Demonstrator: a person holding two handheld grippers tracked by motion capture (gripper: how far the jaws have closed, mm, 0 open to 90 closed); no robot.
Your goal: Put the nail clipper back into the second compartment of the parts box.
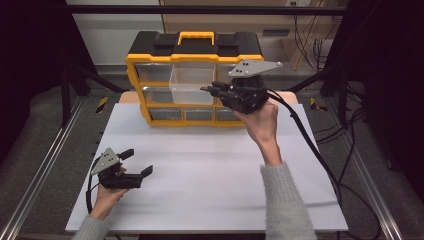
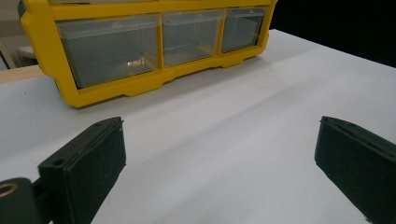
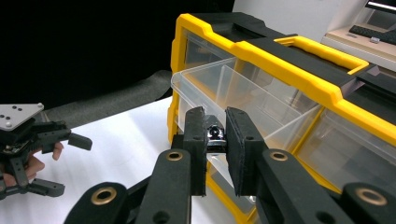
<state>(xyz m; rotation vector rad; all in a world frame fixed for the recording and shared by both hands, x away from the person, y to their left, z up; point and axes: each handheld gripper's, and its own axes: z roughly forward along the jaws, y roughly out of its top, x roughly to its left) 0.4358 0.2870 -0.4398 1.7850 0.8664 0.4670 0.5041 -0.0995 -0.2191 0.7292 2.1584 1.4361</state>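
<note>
A small metal part [image 3: 215, 135] is clamped in the right gripper [image 3: 215, 140], just before the pulled-out clear drawer [image 3: 229, 93]; the left gripper [image 1: 136, 162] stands open, well apart.

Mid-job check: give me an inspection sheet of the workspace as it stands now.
Surface: white tabletop, bare in front of the cabinet.
Job's things: yellow drawer cabinet at the far edge; one clear drawer in its upper rows pulled out; small dark metal piece clamped between the right jaws, too small to identify.
Clutter: nothing seen.
Grippers: right gripper shut on the small piece, held at the open drawer; left gripper open, low over the near left of the table.
Cables: black cable trails from the right gripper across the table's right edge; more wires on the floor at right.
Surroundings: dark frame rails either side, shelving behind.
</note>
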